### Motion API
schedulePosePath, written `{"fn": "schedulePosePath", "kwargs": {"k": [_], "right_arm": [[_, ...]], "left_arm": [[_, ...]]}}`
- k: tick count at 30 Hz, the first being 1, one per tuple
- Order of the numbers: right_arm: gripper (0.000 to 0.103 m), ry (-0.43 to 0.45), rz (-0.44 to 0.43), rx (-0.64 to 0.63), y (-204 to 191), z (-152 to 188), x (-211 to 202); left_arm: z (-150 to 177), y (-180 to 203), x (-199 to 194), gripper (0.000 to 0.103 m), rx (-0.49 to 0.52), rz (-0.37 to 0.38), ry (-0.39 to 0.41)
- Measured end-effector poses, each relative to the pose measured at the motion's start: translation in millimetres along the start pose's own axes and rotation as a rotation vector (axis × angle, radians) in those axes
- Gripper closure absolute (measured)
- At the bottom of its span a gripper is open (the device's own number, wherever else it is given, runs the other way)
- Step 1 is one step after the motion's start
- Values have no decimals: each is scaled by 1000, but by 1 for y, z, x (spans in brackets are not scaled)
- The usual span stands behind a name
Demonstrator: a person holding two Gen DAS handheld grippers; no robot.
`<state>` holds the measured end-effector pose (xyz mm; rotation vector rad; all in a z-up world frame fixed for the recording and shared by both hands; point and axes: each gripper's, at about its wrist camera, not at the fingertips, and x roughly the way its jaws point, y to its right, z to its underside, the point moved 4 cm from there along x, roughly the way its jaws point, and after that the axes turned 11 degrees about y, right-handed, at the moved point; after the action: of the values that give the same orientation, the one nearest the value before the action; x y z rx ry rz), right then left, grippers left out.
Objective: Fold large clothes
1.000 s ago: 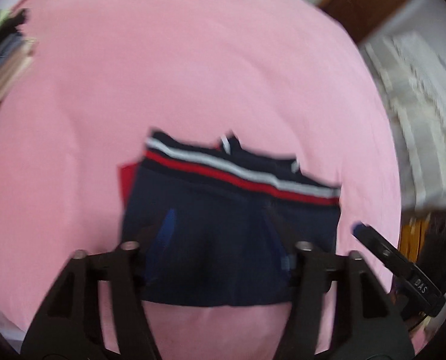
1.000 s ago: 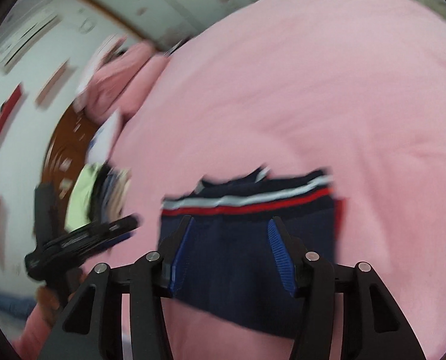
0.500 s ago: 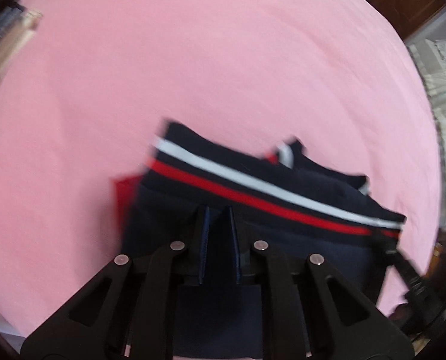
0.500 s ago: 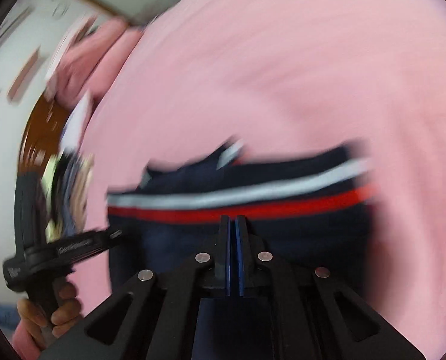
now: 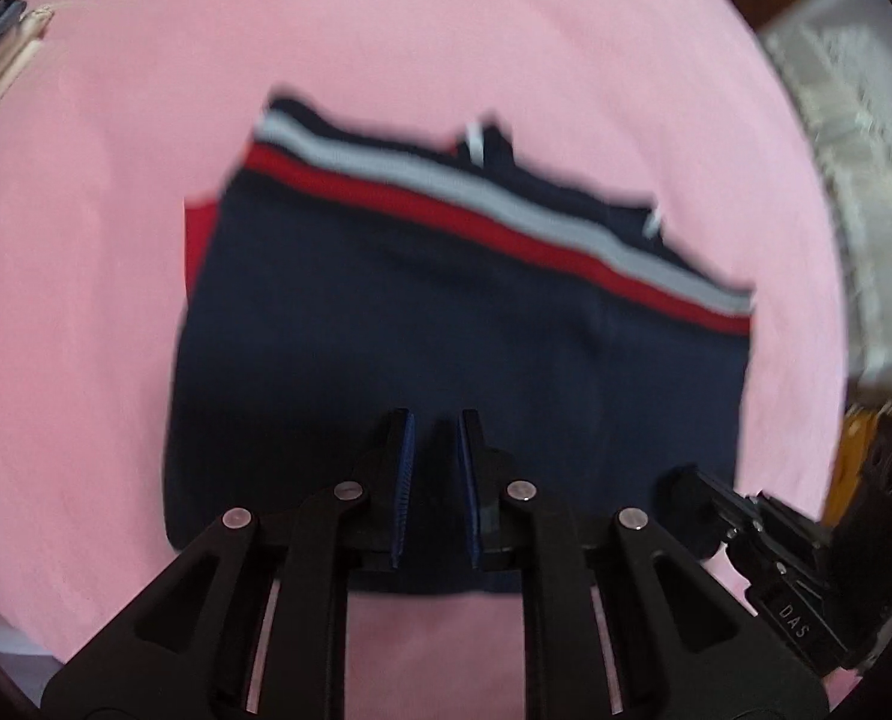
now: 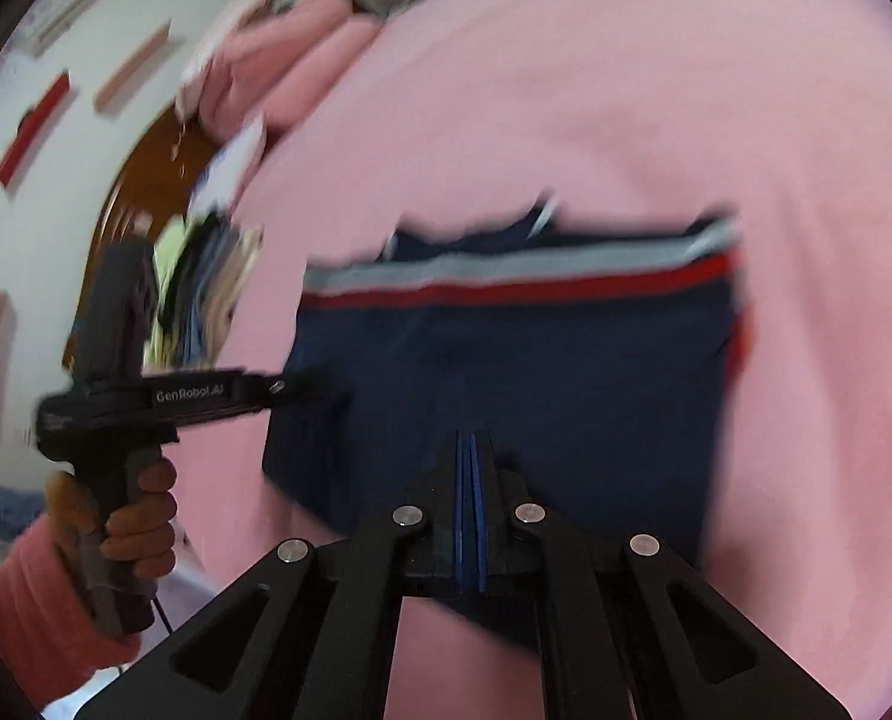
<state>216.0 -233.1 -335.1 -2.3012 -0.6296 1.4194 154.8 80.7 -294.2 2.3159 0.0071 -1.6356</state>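
The pink bed (image 5: 446,48) carries the folded navy garment (image 5: 446,330), its red and grey stripes along the far edge. My left gripper (image 5: 435,480) is narrowed to a slim gap at the garment's near edge, and I cannot tell whether it pinches cloth. My right gripper (image 6: 469,492) is pressed closed there, seemingly on the hem. If one side grips fewer layers, lifting could skew or undo the fold.

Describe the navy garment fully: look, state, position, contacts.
The navy garment is folded into a rough rectangle, flat on the pink bedspread. A soft-looking knit; a red and a pale grey stripe cross its far edge, and a red layer peeks out at one side. The right gripper is shut on its near edge; the left gripper, slightly parted, sits over the near edge.
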Motion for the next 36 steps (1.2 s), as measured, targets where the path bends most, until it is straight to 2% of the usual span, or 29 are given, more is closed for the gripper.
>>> {"fn": "schedulePosePath", "kwargs": {"k": [1, 3, 4, 6, 8, 9, 11, 14, 16, 19, 21, 23, 25, 27, 28, 29, 33, 34, 36], "right_arm": [[100, -15, 28, 3, 1, 9, 2], [99, -8, 46, 58, 10, 20, -2], [99, 0, 83, 89, 17, 25, -10], [99, 13, 263, 78, 29, 33, -21], [99, 33, 375, 66, 36, 37, -38], [99, 39, 404, 70, 40, 38, -49], [99, 41, 462, 83, 43, 35, -67], [99, 80, 425, 88, 23, 20, -74], [99, 107, 357, 97, 4, 8, -67], [99, 113, 240, 155, -28, -6, -36], [99, 74, 215, 193, -49, -14, 1], [99, 36, 244, 191, -60, -15, 22], [99, -2, 314, 207, -64, -12, 40], [99, -25, 343, 242, -66, -6, 61], [99, -35, 356, 268, -63, -1, 67], [99, -44, 366, 282, -62, 1, 78], [99, -69, 431, 328, -52, 20, 115], [99, -68, 441, 332, -51, 20, 117], [99, -70, 469, 319, -51, 21, 121]], "left_arm": [[7, -3, 1, 91, 9, -18, -10], [16, -13, -6, 91, -9, 17, -6], [19, -19, -9, 91, -18, 22, -2], [23, -42, -15, 91, -34, -41, 5], [24, -70, -22, 91, -64, -103, -4], [27, -85, -26, 91, -91, -127, -16], [30, -101, -32, 91, -131, -104, -32], [36, -123, -44, 91, -150, -118, -52], [40, -130, -49, 91, -169, -71, -53], [47, -143, -52, 91, -223, 1, -83], [55, -148, -53, 91, -232, 50, -120], [54, -146, -48, 89, -214, 101, -147], [52, -140, -47, 85, -202, 177, -177], [51, -143, -44, 71, -211, 231, -202], [53, -145, -42, 56, -216, 248, -223], [54, -146, -38, 49, -217, 255, -245], [57, -156, -15, 49, -274, 303, -308], [51, -152, 2, 48, -293, 319, -312], [45, -157, 8, 45, -337, 369, -319]]}}
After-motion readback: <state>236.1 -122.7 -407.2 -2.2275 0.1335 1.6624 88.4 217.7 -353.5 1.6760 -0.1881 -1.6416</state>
